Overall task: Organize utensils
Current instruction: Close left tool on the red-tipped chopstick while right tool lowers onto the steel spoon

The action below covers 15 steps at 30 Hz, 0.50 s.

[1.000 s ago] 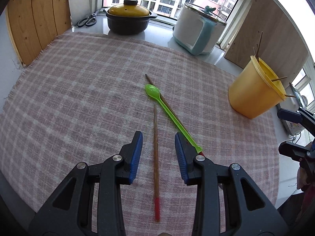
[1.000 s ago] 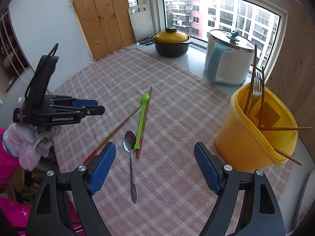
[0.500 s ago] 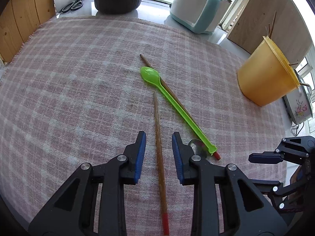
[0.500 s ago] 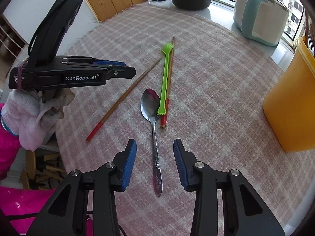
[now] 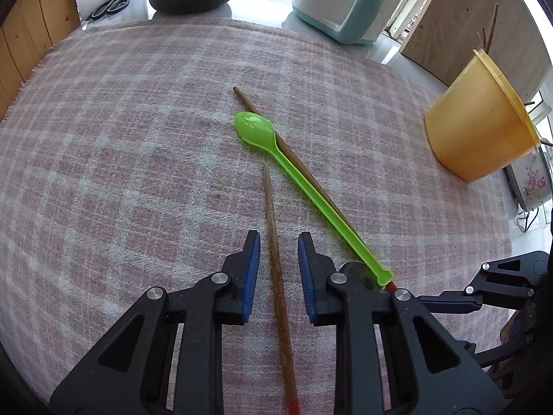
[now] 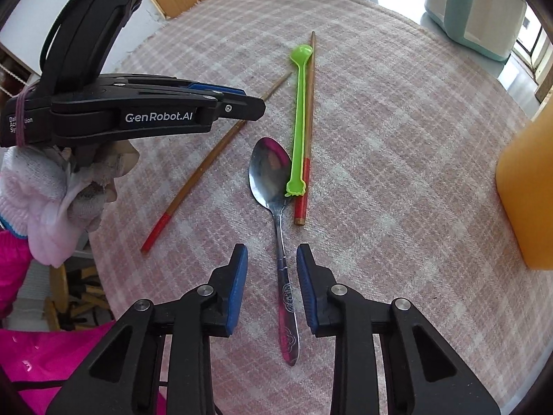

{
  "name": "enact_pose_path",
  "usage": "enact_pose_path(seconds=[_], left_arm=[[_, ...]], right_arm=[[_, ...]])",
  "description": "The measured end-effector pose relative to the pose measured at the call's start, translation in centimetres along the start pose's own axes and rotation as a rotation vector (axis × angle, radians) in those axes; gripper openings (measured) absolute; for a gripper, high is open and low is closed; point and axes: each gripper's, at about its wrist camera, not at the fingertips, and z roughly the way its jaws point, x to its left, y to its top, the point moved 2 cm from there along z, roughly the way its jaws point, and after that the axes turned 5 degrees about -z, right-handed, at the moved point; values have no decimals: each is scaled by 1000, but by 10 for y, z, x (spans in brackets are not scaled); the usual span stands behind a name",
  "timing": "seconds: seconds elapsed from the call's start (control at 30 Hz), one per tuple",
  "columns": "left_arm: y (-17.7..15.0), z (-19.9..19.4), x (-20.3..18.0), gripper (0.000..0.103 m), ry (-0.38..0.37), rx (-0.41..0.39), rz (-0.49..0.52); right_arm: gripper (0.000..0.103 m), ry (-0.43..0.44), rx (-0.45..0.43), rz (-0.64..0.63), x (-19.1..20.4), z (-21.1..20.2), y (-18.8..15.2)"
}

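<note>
Left gripper (image 5: 278, 263) has sunk closer to the pink checked cloth (image 5: 121, 159) than a second ago, its blue pads closing around, not yet touching, a thin wooden chopstick (image 5: 274, 256) with a red end, beside a glossy green plastic spoon (image 5: 293, 180) lying over a second chopstick (image 5: 254, 105). Right gripper (image 6: 272, 273), spread wide a second ago, is likewise closing astride the embossed handle of a shiny steel spoon (image 6: 276, 186), pads still clear of it.

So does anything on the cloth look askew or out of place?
The two chopsticks lie apart at an angle: one alone, the other under the green spoon, whose handle end overlaps the metal spoon. Nothing spilled or damaged.
</note>
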Motion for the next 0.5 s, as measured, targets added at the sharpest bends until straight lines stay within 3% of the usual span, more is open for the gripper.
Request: enact_pose_path(seconds=[0.27,0.5], left_arm=[[-2,4,4,8,34,2,22],[-8,-3,17,6,53,-9,17]], right_arm=[[26,0,24,12,-4,7,2],[23,14,43,8,2,13,5]])
